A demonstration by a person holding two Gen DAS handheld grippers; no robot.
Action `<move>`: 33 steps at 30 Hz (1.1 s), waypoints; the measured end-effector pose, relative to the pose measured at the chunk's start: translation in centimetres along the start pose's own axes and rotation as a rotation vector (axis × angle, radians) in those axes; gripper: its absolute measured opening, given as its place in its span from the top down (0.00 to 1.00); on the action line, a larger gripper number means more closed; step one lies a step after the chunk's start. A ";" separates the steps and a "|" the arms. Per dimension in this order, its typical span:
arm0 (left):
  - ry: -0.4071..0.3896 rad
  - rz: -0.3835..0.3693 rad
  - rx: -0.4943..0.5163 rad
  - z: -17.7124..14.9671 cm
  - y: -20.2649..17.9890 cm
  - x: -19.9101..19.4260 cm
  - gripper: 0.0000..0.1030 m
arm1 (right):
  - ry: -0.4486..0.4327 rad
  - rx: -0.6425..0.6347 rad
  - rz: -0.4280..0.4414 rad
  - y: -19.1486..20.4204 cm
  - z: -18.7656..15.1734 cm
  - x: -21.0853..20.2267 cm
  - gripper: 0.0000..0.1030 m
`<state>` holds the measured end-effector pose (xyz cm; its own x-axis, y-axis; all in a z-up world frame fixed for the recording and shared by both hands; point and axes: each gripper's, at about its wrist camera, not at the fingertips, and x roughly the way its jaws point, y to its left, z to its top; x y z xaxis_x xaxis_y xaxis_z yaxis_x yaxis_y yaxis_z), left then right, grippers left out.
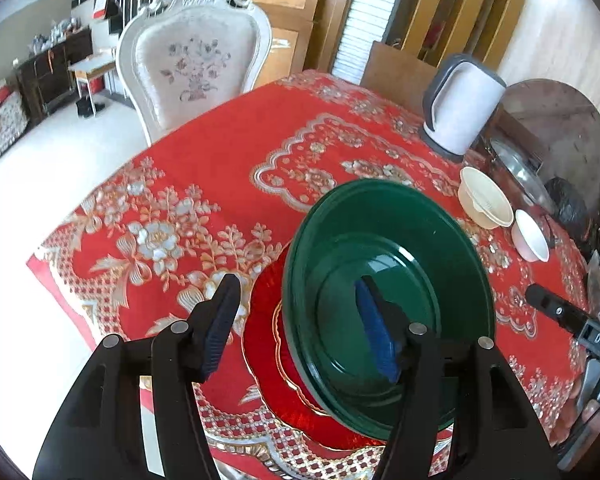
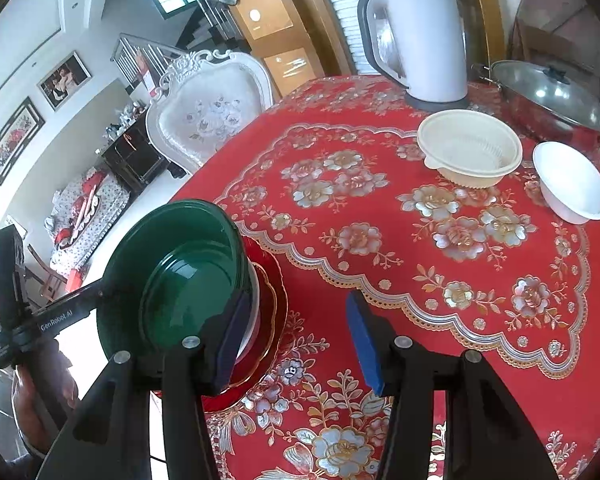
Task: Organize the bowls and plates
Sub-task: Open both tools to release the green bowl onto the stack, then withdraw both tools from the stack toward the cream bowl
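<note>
Green bowl (image 1: 384, 280) on red plate (image 1: 268, 344); left claw (image 1: 300, 328) wide, straddling rim; right claw (image 2: 296, 340) parted, empty

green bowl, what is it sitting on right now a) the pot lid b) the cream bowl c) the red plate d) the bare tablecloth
c: the green bowl rests on the red plate with the gold scalloped edge, while the cream bowl and the pot lid stand apart at the far side of the table.

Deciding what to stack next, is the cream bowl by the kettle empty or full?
Empty: the cream bowl sits upright beside the kettle, its ribbed inside bare.
</note>
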<state>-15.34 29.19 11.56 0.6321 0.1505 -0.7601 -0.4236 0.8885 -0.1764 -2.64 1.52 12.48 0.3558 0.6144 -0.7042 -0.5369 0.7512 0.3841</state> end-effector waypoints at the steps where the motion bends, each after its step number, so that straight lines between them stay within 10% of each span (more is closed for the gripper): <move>1: -0.012 -0.007 0.008 0.1 -0.4 -0.4 0.41 | -0.005 0.005 0.000 -0.2 0.0 -0.3 0.51; 18: -0.105 -0.093 0.216 1.0 -10.7 -2.1 0.37 | -0.028 0.137 -0.073 -6.7 -0.9 -2.5 0.49; 33: 0.041 -0.219 0.371 -0.5 -23.1 5.1 0.37 | -0.032 0.220 -0.138 -11.9 -1.8 -4.5 0.47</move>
<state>-2.65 9.23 11.46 0.6521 -0.0699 -0.7549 -0.0157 0.9943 -0.1056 0.76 -10.66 10.00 0.4401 0.5076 -0.7407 -0.3040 0.8604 0.4090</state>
